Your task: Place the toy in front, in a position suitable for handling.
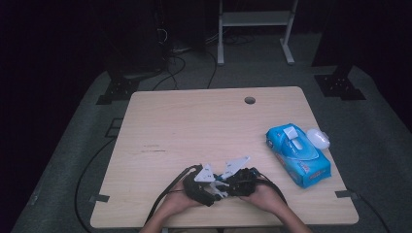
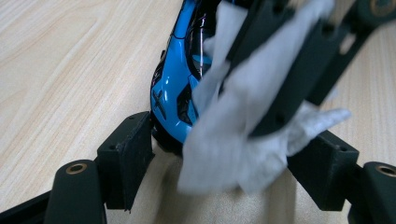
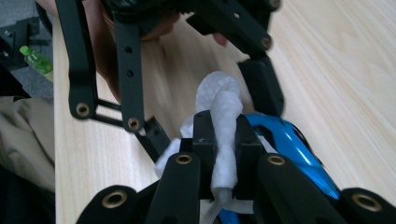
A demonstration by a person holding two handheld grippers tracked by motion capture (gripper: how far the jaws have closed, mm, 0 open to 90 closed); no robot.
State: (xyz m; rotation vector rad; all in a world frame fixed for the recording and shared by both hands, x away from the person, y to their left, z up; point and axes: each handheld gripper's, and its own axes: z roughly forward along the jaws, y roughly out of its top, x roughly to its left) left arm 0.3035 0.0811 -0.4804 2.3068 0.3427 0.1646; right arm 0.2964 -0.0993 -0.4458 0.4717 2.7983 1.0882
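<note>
Near the table's front edge, in the high view, my left gripper (image 1: 216,190) and right gripper (image 1: 225,183) meet tip to tip, each in a hand. A small blue toy car (image 2: 175,88) lies on the wood between the left gripper's (image 2: 224,158) pads, and the left pad touches its end. A white wipe (image 2: 224,154) hides the other pad. My right gripper (image 3: 226,126) is shut on that crumpled wipe (image 3: 219,93), which rests against the car (image 3: 289,140). The right gripper's black jaws (image 2: 280,70) reach in from the upper right of the left gripper view.
A blue pack of wipes (image 1: 297,154) lies at the right of the table (image 1: 194,116), with a white oval lid (image 1: 318,138) beside it. A cable hole (image 1: 249,100) is near the far edge. A green bottle (image 3: 35,58) lies on the floor.
</note>
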